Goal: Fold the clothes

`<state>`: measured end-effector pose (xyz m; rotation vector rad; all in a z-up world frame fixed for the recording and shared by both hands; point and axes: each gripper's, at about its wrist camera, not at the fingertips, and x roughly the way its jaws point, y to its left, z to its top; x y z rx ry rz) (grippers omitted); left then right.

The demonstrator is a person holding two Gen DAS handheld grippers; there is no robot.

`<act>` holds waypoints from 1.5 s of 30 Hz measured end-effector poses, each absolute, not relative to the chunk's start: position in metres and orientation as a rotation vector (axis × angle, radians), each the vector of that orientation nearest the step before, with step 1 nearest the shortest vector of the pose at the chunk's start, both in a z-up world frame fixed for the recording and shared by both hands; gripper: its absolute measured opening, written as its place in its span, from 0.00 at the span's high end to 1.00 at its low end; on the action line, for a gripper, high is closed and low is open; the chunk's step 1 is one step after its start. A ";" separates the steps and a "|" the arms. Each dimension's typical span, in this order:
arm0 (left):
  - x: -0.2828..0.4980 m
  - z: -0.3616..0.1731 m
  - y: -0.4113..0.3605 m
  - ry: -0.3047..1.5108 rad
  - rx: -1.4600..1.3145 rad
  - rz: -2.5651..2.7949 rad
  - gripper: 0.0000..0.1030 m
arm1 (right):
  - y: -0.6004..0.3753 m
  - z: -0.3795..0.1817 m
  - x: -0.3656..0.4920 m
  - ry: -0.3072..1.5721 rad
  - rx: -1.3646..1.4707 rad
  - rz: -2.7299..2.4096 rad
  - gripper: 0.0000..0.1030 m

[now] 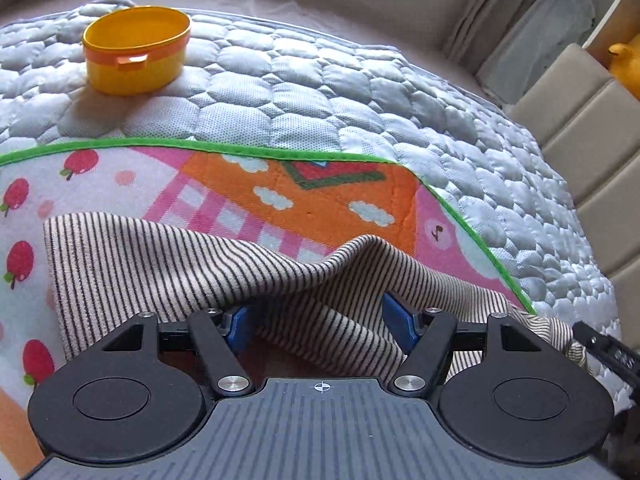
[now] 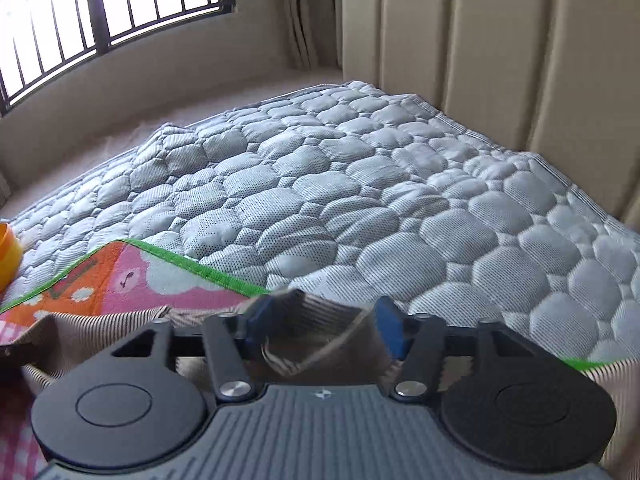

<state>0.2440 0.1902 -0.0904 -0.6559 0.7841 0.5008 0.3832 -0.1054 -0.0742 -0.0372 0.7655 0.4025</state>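
A beige garment with thin dark stripes lies bunched on a colourful play mat on the bed. My left gripper is open, its blue pads wide apart, with a raised fold of the striped cloth draped between and over them. My right gripper is also open, with a rumpled edge of the same striped garment lying between its blue pads. The cloth hides both sets of fingertips in part.
A yellow oval tub stands on the grey quilted bed cover beyond the mat; its edge shows in the right wrist view. A beige padded headboard stands behind. A barred window is at far left.
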 end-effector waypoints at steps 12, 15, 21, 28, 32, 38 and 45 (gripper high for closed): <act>0.242 -0.070 0.101 0.789 -0.576 0.019 0.10 | -0.199 -0.128 0.249 1.059 0.061 0.289 0.00; 0.239 -0.070 0.080 0.813 -0.554 -0.115 0.08 | -0.190 -0.130 0.249 1.071 0.046 0.248 0.00; 0.242 -0.086 0.063 0.891 -0.506 -0.136 0.07 | -0.226 -0.109 0.251 0.955 0.222 0.303 0.00; 0.247 -0.106 0.065 0.987 -0.529 -0.098 0.07 | -0.330 -0.079 0.284 0.674 0.291 -0.080 0.07; 0.246 -0.106 0.062 0.986 -0.518 -0.107 0.07 | -0.396 -0.092 0.304 0.658 0.326 -0.252 0.48; 0.248 -0.109 0.058 1.003 -0.512 -0.112 0.07 | -0.445 -0.132 0.315 0.667 0.492 -0.370 0.50; 0.250 -0.112 0.059 1.004 -0.510 -0.098 0.07 | -0.439 -0.138 0.340 0.581 0.479 -0.338 0.71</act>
